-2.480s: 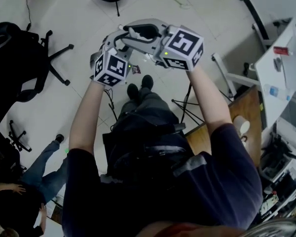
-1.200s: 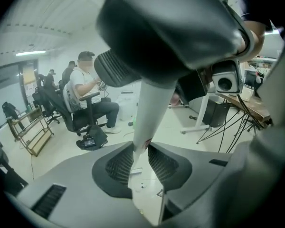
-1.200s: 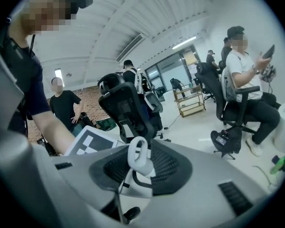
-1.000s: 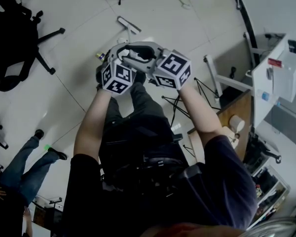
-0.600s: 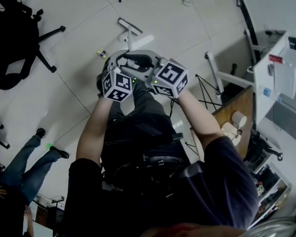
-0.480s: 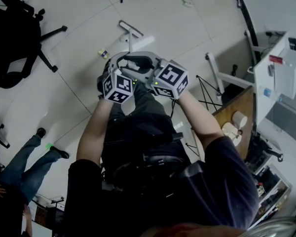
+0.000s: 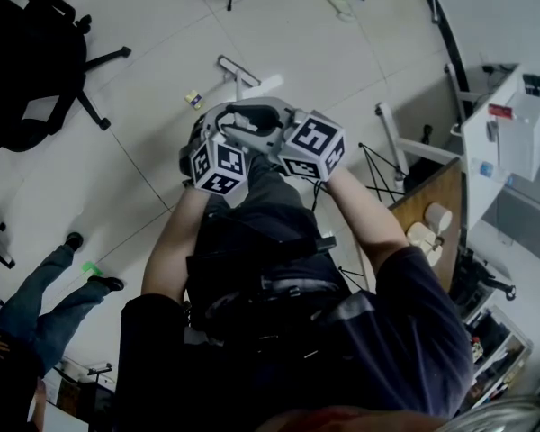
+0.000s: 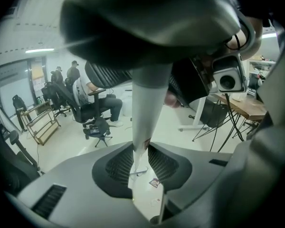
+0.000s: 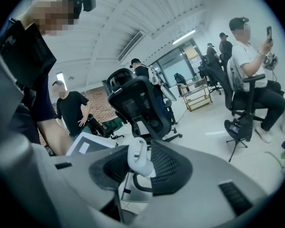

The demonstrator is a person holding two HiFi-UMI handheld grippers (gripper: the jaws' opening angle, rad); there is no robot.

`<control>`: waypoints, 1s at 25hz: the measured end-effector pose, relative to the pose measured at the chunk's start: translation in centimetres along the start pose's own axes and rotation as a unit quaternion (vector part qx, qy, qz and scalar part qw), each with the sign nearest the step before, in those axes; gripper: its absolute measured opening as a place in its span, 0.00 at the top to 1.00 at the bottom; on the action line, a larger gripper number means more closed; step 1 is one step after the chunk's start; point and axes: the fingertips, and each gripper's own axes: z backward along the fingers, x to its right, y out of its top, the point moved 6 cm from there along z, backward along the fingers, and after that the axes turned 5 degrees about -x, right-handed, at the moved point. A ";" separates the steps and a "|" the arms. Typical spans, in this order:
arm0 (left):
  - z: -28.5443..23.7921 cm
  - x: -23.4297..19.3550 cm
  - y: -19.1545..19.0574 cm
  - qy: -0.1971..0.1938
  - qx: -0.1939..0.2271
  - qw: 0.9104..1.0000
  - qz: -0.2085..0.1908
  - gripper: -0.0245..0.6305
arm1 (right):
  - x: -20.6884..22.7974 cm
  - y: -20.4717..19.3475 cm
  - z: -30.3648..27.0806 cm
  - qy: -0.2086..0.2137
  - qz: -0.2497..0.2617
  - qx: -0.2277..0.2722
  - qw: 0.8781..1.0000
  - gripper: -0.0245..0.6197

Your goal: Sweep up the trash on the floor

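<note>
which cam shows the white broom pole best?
Left gripper view: the white pole, clamped in the left tool, fills the centre. Head view shows only its far end; right gripper view only a white looped piece, possibly its top.

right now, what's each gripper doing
Left gripper: closed on the white broom handle.
Right gripper: closed on the top end of the same handle.

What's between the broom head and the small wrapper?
Nothing: only bare floor separates the broom head and the wrapper, as the head view shows.
</note>
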 end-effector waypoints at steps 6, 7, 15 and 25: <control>1.7 0.1 -0.7 -0.003 0.000 1.000 -0.004 0.82 | -1.6 0.3 -0.5 0.007 0.001 -0.001 1.000 0.74; 2.0 0.0 -0.8 -0.003 0.002 1.000 -0.003 0.82 | -1.8 0.5 -0.7 0.008 0.001 0.000 1.000 0.74; 3.1 -1.9 -1.0 -0.016 0.015 1.000 -0.018 0.82 | -2.0 2.3 -1.9 0.001 0.016 0.005 1.000 0.74; 3.2 -3.0 1.6 -0.042 0.023 0.996 -0.072 0.82 | -0.7 4.4 0.0 -0.032 0.020 0.041 0.998 0.76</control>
